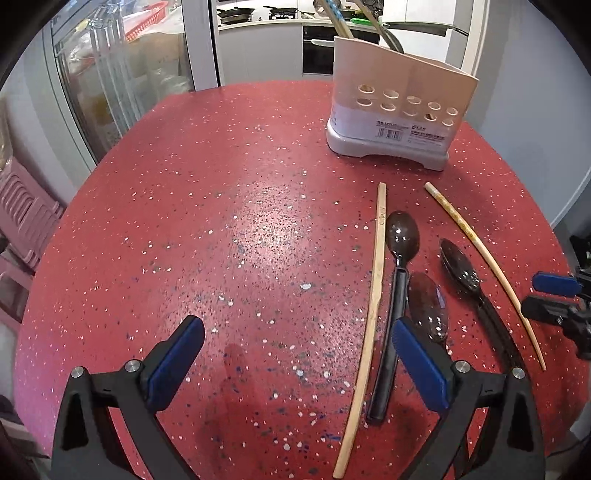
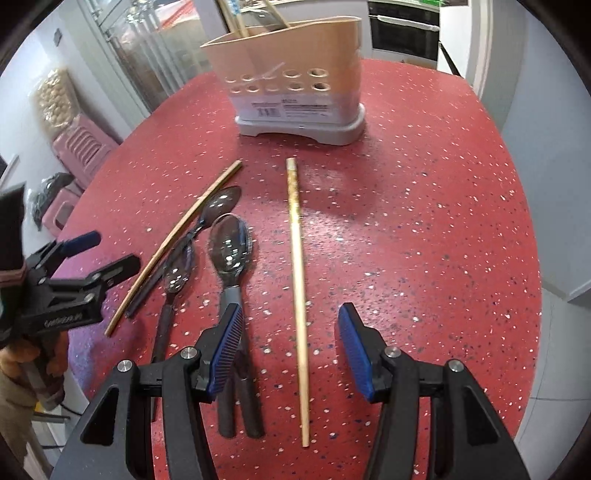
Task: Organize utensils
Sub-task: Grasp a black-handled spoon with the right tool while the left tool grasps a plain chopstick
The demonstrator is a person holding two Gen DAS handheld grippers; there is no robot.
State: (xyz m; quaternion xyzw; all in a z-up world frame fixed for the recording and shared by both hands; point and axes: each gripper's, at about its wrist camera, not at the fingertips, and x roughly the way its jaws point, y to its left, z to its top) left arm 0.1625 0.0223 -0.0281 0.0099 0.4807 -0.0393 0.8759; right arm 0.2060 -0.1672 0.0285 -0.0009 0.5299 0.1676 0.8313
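Seen from the left wrist, the red table (image 1: 229, 206) lies bare from 9 to 12 o'clock, open for passing. A utensil holder (image 1: 399, 110) blocks 1 o'clock. Chopsticks (image 1: 373, 295) and spoons (image 1: 400, 236) crowd 3 o'clock, with the right gripper (image 1: 543, 301) just beyond them.

Red speckled table (image 1: 229, 206), glass door (image 1: 122, 74), pink stools (image 2: 83, 147), distant kitchen counter (image 1: 266, 23).

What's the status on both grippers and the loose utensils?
Left gripper open, empty. Right gripper open, astride the patterned chopstick, not gripping. Plain chopstick and three spoons loose on the table. Path to the holder clear.
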